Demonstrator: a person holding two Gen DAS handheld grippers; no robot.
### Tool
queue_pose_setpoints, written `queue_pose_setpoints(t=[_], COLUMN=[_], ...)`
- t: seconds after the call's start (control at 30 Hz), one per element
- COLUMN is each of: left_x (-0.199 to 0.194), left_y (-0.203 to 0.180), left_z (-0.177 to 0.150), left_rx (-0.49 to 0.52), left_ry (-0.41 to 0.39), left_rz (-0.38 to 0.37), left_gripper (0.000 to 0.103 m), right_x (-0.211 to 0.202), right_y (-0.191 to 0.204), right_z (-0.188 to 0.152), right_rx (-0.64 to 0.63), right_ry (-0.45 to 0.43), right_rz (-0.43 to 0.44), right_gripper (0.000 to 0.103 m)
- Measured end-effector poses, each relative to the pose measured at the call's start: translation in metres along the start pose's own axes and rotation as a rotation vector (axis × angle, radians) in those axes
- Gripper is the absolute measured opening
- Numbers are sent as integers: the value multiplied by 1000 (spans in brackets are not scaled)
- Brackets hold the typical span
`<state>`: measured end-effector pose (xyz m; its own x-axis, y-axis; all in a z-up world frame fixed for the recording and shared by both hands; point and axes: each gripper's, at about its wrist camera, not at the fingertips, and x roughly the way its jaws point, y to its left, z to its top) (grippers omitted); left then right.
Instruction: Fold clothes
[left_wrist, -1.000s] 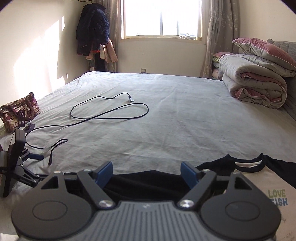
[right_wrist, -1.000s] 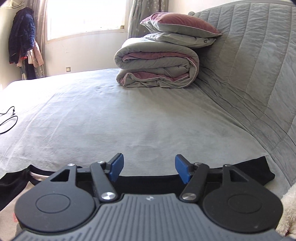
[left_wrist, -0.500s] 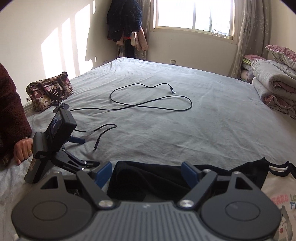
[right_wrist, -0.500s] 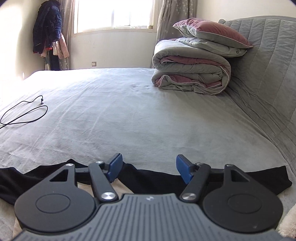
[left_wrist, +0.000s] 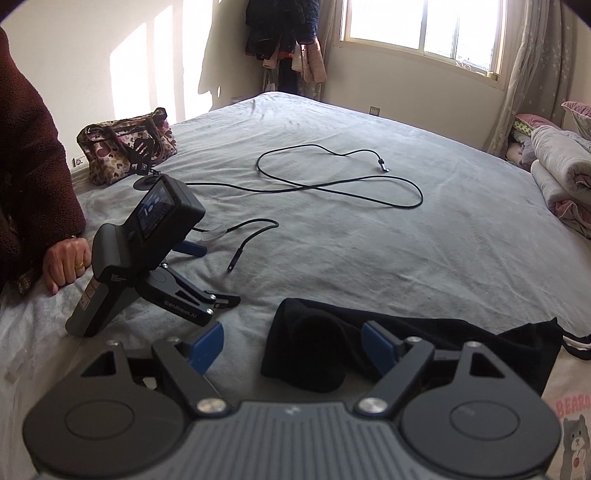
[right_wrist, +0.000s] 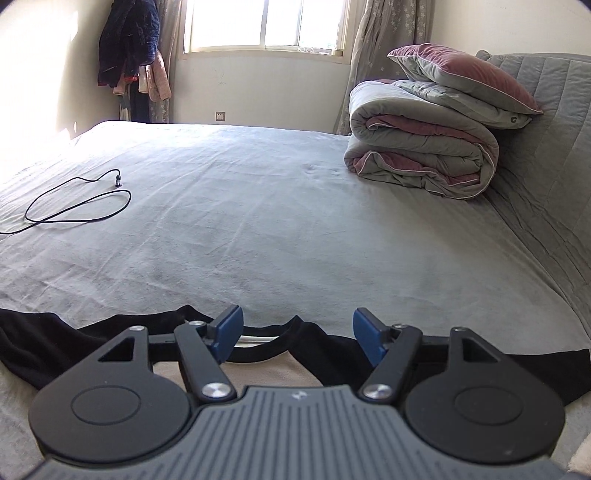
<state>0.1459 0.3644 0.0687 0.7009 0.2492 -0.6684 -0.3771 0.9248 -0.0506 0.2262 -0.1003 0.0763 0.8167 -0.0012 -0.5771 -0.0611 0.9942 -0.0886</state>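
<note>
A cream T-shirt with black sleeves and black collar (right_wrist: 266, 373) lies spread flat along the near edge of the wide bed with its grey sheet (right_wrist: 295, 229). The left tool (left_wrist: 293, 345) hangs over the shirt's bunched black sleeve (left_wrist: 306, 350), blue pads wide apart and gripping nothing. The right tool (right_wrist: 297, 334) hovers over the collar, its jaws spread with nothing pinched between them. Toward the bed's left edge a spare black handheld gripper with a camera (left_wrist: 147, 251) rests beside a person's hand (left_wrist: 66, 264), with a loose black cable (left_wrist: 332, 181) looped further in. A folded grey-and-mauve quilt (right_wrist: 424, 155) sits at the far right corner.
</note>
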Motion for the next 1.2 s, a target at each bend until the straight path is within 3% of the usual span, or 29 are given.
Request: queue_pose_setpoints(t=[0.17, 0.4, 0.6, 0.8, 1.03, 1.2], left_x=[8, 22, 46, 59, 73, 89], left_y=[15, 49, 61, 67, 83, 77], left_z=[0, 4, 5, 1, -8, -15], left_rx=[-36, -185, -329, -435, -574, -588], left_ry=[29, 98, 190, 208, 220, 265], left_rz=[-5, -74, -170, -168, -128, -128], left_gripper=[83, 83, 69, 67, 50, 49], right_x=[4, 9, 21, 27, 29, 33], right_y=[12, 30, 51, 75, 102, 113], right_z=[-2, -3, -8, -17, -24, -28], right_rx=[-10, -11, -14, -21, -85, -93], right_ry=[11, 21, 45, 77, 91, 104], right_rz=[27, 73, 129, 200, 260, 276], right_gripper=[70, 70, 71, 71, 71, 71])
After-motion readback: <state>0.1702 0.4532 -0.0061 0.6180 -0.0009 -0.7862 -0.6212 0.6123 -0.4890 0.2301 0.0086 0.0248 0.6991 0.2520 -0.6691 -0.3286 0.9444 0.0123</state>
